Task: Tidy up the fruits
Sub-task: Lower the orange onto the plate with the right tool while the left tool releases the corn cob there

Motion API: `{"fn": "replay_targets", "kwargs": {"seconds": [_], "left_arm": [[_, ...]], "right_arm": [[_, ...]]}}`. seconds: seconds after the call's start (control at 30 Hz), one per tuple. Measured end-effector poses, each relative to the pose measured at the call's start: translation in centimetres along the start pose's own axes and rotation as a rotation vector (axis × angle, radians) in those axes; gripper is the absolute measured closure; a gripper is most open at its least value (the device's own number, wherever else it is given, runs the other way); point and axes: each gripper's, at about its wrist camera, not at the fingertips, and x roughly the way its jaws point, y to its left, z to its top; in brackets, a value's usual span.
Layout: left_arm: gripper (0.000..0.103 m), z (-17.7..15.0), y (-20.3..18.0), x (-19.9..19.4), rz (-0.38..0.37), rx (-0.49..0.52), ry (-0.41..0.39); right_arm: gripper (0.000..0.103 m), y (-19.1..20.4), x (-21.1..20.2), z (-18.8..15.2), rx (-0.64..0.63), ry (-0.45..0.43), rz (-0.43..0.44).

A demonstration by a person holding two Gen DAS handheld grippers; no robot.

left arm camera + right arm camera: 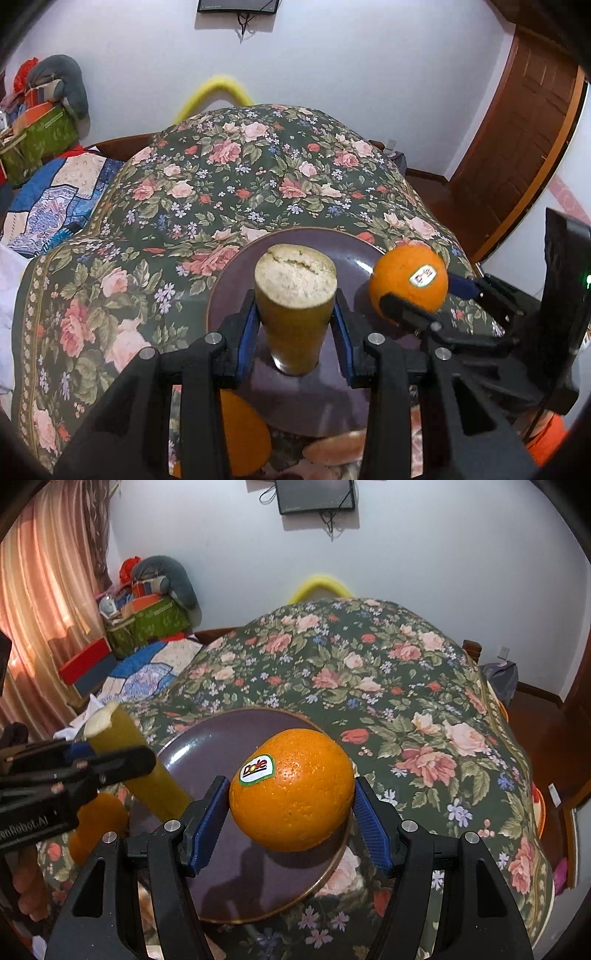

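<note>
My left gripper point(295, 314) is shut on a yellow-green stalk piece point(293, 317) with a pale cut end, held over the near part of a dark purple plate point(354, 266). My right gripper point(291, 805) is shut on an orange point(295, 790) with a Dole sticker, held over the same plate point(207, 746). The orange also shows in the left wrist view point(408, 282), at the plate's right edge. The stalk piece also shows in the right wrist view point(147, 768), tilted over the plate's left side. A second orange point(240, 435) lies on the bedspread near the plate, partly hidden.
The plate rests on a floral bedspread point(229, 177). Pink sausage-like items point(336, 448) lie near the second orange point(98, 827). A blue patchwork quilt point(48, 206) and piled boxes and bags point(144, 616) are at the left. A wooden door point(517, 140) is at the right.
</note>
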Motion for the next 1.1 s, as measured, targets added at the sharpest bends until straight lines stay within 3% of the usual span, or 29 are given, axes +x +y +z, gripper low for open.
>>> {"fn": "replay_targets", "kwargs": {"seconds": [0.5, 0.8, 1.1], "left_arm": [[0.066, 0.6, -0.2, 1.4, 0.003, 0.006, 0.037], [0.066, 0.3, 0.2, -1.3, 0.005, -0.008, 0.005], [0.066, -1.0, -0.7, -6.3, 0.014, 0.025, -0.042]], "right_arm": [[0.039, -0.3, 1.8, 0.2, -0.019, 0.069, 0.026], [0.036, 0.0, -1.5, 1.5, -0.026, -0.022, 0.031], [0.036, 1.1, -5.7, 0.3, -0.041, -0.075, 0.007]]}}
